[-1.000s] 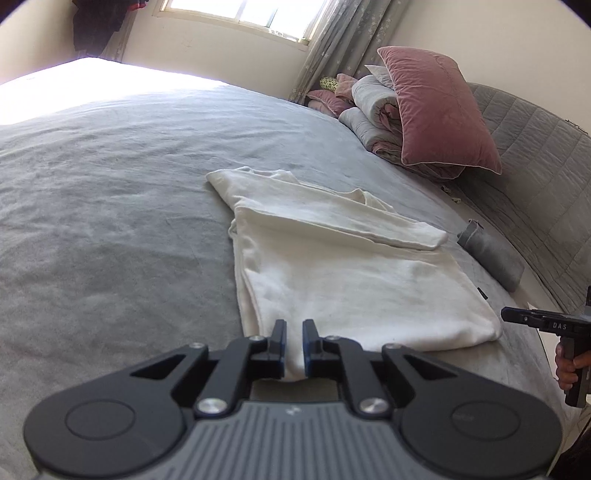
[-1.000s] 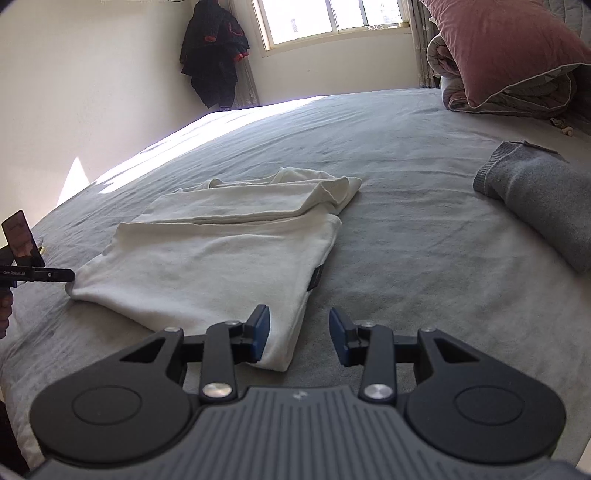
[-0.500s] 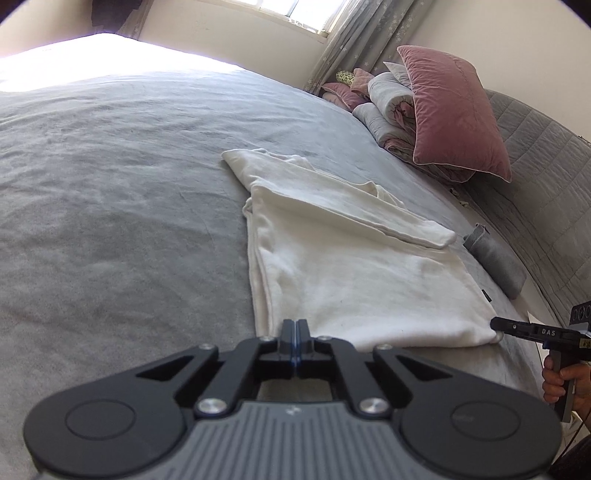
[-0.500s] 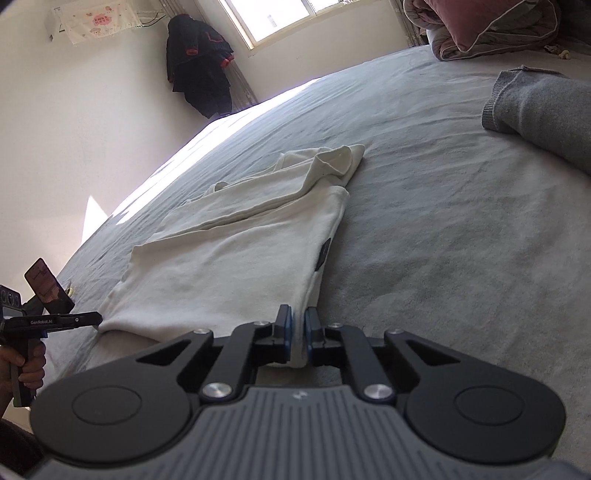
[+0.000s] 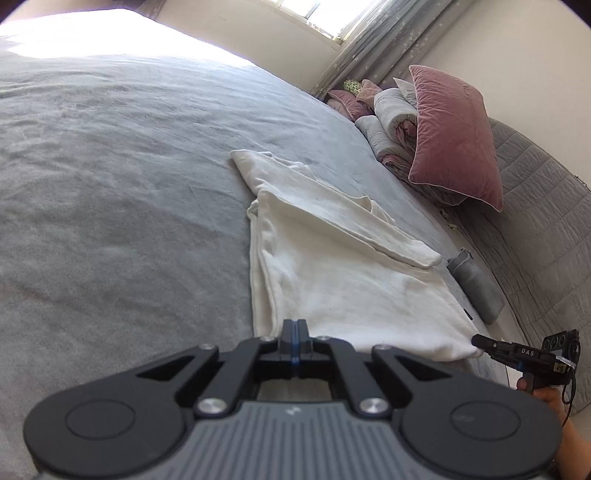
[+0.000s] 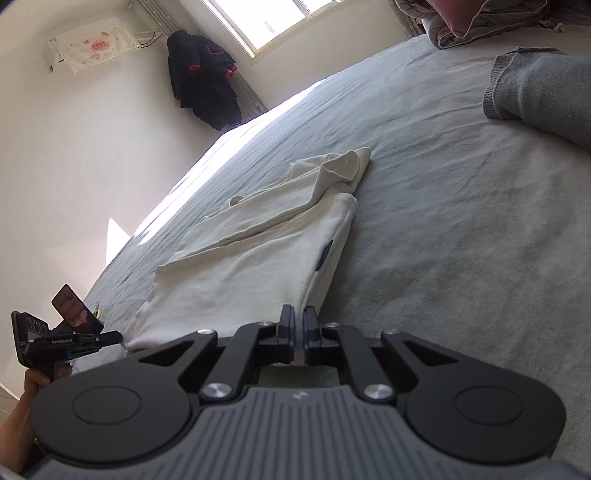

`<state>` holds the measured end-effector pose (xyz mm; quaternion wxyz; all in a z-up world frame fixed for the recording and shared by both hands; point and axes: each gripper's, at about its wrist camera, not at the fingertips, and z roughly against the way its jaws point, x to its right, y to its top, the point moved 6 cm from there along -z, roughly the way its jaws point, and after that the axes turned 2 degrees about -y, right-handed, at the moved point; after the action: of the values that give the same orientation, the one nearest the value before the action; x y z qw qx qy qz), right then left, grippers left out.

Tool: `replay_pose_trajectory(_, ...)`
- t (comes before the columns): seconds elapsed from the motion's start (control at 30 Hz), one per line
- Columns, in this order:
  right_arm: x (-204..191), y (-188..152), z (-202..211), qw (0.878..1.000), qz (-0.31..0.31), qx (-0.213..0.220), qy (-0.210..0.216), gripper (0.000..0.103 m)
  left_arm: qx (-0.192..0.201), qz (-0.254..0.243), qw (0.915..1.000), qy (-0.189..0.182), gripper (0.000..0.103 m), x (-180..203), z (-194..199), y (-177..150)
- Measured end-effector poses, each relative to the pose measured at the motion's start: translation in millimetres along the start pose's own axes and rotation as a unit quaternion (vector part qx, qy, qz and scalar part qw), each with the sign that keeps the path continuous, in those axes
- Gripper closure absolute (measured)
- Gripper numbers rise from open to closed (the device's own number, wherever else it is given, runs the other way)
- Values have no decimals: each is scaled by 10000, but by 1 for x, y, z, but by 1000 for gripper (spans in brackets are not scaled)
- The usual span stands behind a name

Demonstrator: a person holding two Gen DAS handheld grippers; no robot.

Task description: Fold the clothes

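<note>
Left wrist view, nearest: left hand-held gripper (image 5: 294, 334), jaws pressed together on the near hem of the cream garment (image 5: 347, 291), at its left corner. Just beyond: the garment lying flat on the grey bed (image 5: 110, 206), partly folded, with a long narrow fold laid across its far half. Off to the right at the same near edge: right hand-held gripper (image 5: 480, 341), tips at the garment's right corner, held by a hand (image 5: 546, 397). Farther right: rolled grey knit (image 5: 476, 291) beside the garment, apart from it. Farthest: pink velvet pillow (image 5: 456, 136) leaning on rolled quilts (image 5: 388, 122), quilted grey headboard (image 5: 535, 221), curtain (image 5: 369, 40) below the window.

Right wrist view, nearest: right hand-held gripper (image 6: 299, 325), jaws clamped on a thin pinch of cream cloth at the garment's (image 6: 251, 269) right near corner, white fabric showing between the blue pads. Beside that edge: small dark label (image 6: 326, 251) on the side seam. Far left at the hem: left hand-held gripper (image 6: 118, 336), closed at the other corner, with a phone (image 6: 72, 306) mounted on it and a hand (image 6: 35, 380) around the grip. Beyond: grey knit (image 6: 543, 96) at upper right, well apart from the garment. Farthest: dark coat (image 6: 203, 85) hanging in the corner, printed cloth (image 6: 96, 46) on the wall, bright window (image 6: 258, 18).
</note>
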<state>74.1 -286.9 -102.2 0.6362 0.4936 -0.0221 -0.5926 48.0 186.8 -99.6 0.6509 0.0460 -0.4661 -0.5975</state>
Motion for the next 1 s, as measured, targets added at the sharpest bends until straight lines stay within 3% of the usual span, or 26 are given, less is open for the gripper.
replay_pose_trajectory(0.1, 3, -5, -6, 9998, 45, -172, -94, 98, -122, 57, 9997, 186, 103, -11, 1, -2)
replay_pose_trajectory(0.23, 3, -8, -12, 9994, 127, -259, -168, 94, 167, 235, 9996, -4, 101, -12, 3, 5)
replay_pose_trajectory(0.3, 0, -7, -11, 9995, 148, -228, -169, 87, 188, 118, 9997, -46, 93, -7, 1, 8)
replay_pose_trajectory(0.37, -1, -6, -11, 9996, 123, -197, -144, 87, 142, -21, 9999, 11, 87, -1, -5, 8)
replay_pose_trajectory(0.53, -4, -5, -15, 9996, 155, -147, -190, 87, 13, -510, 9979, 392, 88, 10, -26, 1)
replay_pose_trajectory(0.63, -7, -3, -19, 9995, 215, -103, -192, 87, 135, -958, 9937, 558, 89, 22, -27, -2)
replay_pose_trajectory(0.77, -10, -3, -25, 9994, 302, -85, -177, 87, 75, -1003, 9929, 627, 95, 24, -31, -4)
replay_pose_trajectory(0.9, -11, -3, -26, 9992, 325, -125, -207, 95, -7, -276, 9988, 395, 99, 10, -27, 1)
replay_pose_trajectory(1.0, -8, 6, -15, 9999, -57, -87, 105, 97, 112, 446, 9989, 10, 99, -3, -11, 9)
